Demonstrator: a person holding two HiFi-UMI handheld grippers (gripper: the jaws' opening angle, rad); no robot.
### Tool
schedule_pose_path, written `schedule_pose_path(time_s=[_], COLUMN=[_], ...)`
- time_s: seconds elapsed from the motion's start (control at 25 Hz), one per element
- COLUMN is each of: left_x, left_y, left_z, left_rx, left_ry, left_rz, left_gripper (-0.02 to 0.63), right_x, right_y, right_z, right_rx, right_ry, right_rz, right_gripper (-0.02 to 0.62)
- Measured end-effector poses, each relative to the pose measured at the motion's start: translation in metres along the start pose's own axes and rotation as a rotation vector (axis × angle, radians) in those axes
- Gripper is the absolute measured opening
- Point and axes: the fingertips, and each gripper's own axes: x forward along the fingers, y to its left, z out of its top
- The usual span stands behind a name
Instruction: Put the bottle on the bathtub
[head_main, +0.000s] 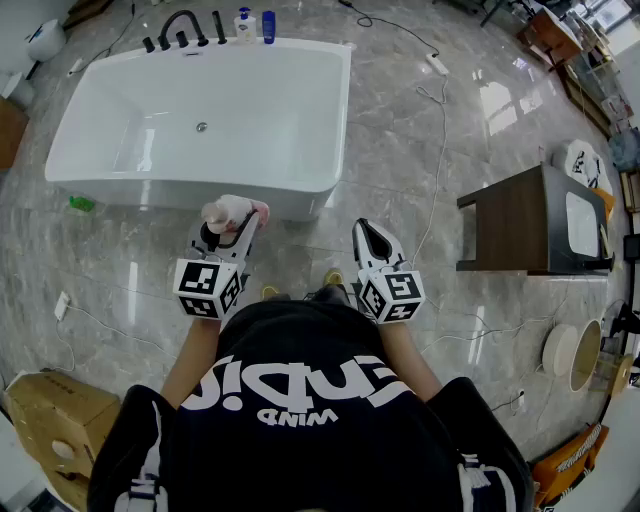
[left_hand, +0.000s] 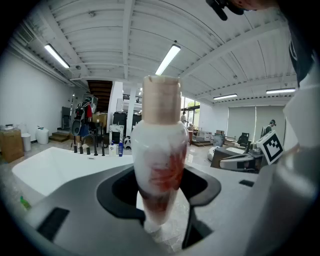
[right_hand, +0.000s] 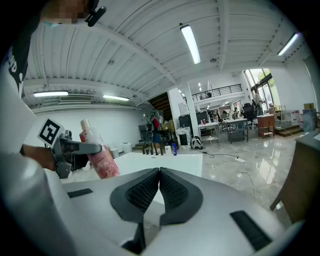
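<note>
A white and pink bottle (left_hand: 159, 150) with a beige cap stands upright between the jaws of my left gripper (head_main: 232, 222), which is shut on it. The head view shows the bottle (head_main: 230, 211) held just in front of the near wall of the white bathtub (head_main: 120, 185). From the right gripper view the bottle (right_hand: 100, 152) appears at left, tilted in the left gripper. My right gripper (head_main: 372, 238) hangs beside it to the right, jaws pressed together with nothing between them (right_hand: 159, 172).
Black taps (head_main: 182, 28) and two small bottles (head_main: 255, 25) stand on the tub's far rim. A dark wooden stand (head_main: 520, 220) is at right, a cardboard box (head_main: 50, 415) at lower left. White cables (head_main: 437, 150) run across the marble floor.
</note>
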Motion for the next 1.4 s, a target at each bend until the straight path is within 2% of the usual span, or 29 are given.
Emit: schedule_pose_path(time_s=[0.36,0.68,1.04,1.4], left_x=[-0.001,0.020,0.102,0.221], left_y=[0.031,0.054,0.085,0.125], left_z=[-0.011,0.000,0.025,0.071], left_rx=[0.013,0.019,0.026,0.041], left_ry=[0.004,0.003,0.008,0.018], left_rz=[-0.036,-0.051,-0.052,-0.033], left_gripper=[0.229,0.229,0.229,0.229], right_x=[0.016,0.033,0.123,0.233], right_y=[0.031,0.016,-0.026,-0.094], right_z=[-0.005,0.011,0.021,0.069], right_rx=[-0.030,0.006,0.041,0.029], right_ry=[-0.023,-0.053,-0.023,-0.028], right_rz=[-0.012,-0.078,-0.053,0.005], right_gripper=[0.025,0.026,0.026,0.026])
